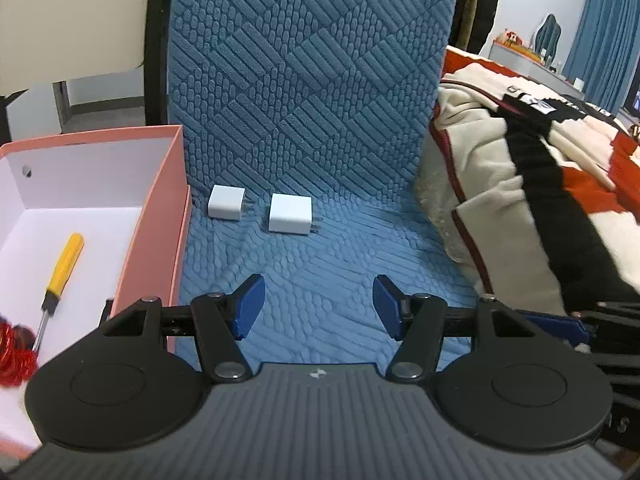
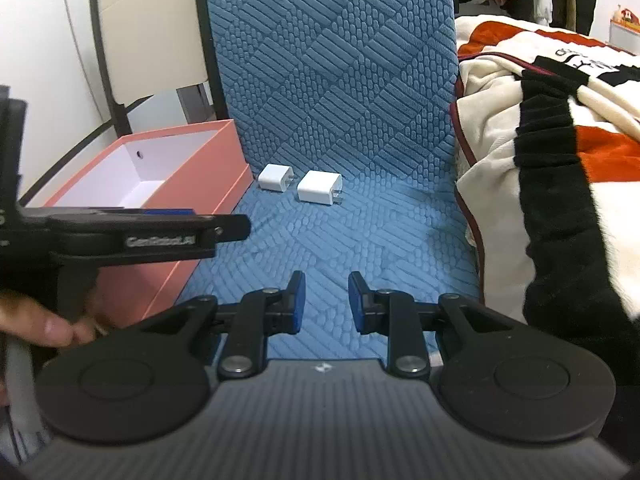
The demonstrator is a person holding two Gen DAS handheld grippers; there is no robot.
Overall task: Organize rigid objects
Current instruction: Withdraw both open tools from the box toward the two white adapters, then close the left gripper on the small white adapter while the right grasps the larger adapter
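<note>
Blue mat [image 2: 320,240]; left tongs [image 1: 318,306] casing unreadable.

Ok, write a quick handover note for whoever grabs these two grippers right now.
Left gripper: open, empty, hanging over the blue cushion.
Right gripper: open, empty, narrower gap.
Already in the pink box: yellow screwdriver and a red item I can't identify.
Left to do: two white chargers, left charger and right charger, lying side by side, apart, on the cushion right of the box.
</note>
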